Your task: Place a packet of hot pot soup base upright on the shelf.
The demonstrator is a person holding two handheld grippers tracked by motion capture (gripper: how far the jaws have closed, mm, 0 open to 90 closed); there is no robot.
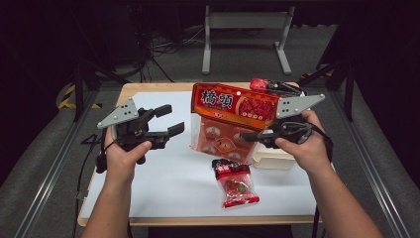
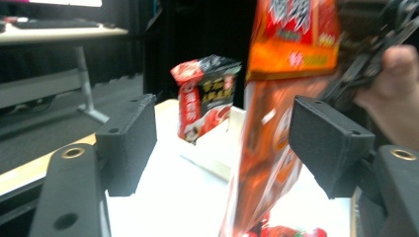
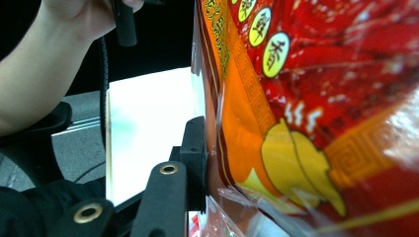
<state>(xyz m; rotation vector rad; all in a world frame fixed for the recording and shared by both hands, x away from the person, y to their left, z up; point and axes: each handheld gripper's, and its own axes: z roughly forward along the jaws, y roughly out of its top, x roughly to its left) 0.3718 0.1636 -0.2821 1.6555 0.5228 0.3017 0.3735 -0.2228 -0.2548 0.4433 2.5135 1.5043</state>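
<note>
Right claw (image 1: 250,137): pinching large orange snack bag (image 1: 233,121) — keep it upright.
Left claw (image 1: 168,120): spread — close on bag's free edge.

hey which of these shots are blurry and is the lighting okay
High view: sharp, white table brightly lit, surroundings dark. Left gripper view: the big orange bag is motion-smeared, the small red packet softer but readable. Right gripper view: the bag is so close it is soft with glare, and the table is washed out.

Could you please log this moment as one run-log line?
right hand-held gripper: shut on orange bag, lifted | left hand-held gripper: open, apart
</note>
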